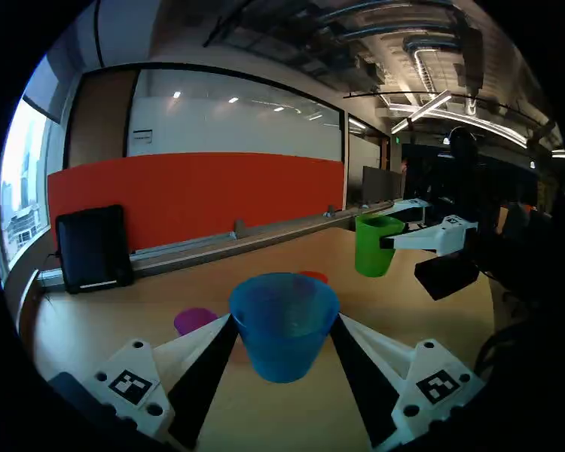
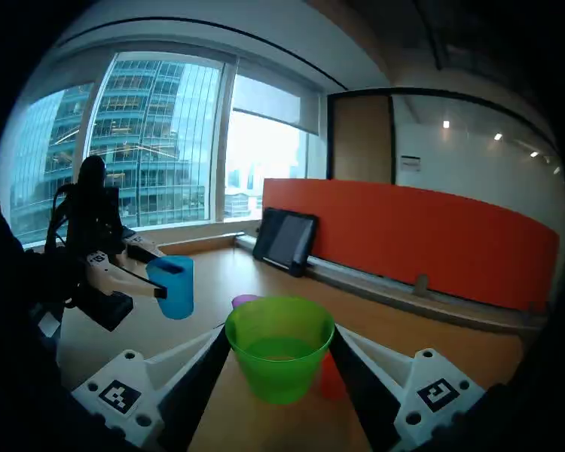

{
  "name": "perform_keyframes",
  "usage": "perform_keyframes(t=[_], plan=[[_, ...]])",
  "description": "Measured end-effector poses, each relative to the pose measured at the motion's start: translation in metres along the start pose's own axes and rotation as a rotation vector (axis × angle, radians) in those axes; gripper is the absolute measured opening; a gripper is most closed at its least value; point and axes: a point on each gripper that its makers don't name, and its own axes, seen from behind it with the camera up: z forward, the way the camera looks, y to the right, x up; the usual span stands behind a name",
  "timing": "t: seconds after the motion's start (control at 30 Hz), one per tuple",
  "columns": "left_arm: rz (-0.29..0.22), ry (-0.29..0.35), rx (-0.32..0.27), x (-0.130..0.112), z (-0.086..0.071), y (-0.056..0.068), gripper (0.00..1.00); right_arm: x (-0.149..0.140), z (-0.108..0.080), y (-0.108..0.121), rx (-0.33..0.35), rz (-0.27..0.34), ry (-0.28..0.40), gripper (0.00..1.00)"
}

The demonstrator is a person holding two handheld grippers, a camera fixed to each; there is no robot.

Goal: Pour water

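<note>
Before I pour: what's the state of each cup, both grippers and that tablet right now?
blue cup: upright, held, not tilted.
green cup: upright, held, fill unclear.
left gripper: jaws shut on blue cup.
right gripper: jaws shut on green cup.
purple cup: standing upright on table.
red cup: on table, mostly hidden behind blue cup.
tablet: propped against orange divider, screen dark.

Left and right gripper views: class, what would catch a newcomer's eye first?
A bright blue cup sits clamped in the left gripper, bottom centre of its view. A green cup is clamped likewise in the right gripper. Behind both, a long orange partition stands along the wooden table.
</note>
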Motion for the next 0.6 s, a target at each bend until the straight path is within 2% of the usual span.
perform_keyframes(t=[0.3,0.6], plan=[[0.008,0.04,-0.007,0.015,-0.003,0.007,0.85,0.01,0.002,-0.004,0.004,0.009,0.029,0.92],[0.021,0.057,-0.014,0.022,-0.004,0.012,0.85,0.016,0.003,-0.009,0.015,-0.012,0.033,0.92]])
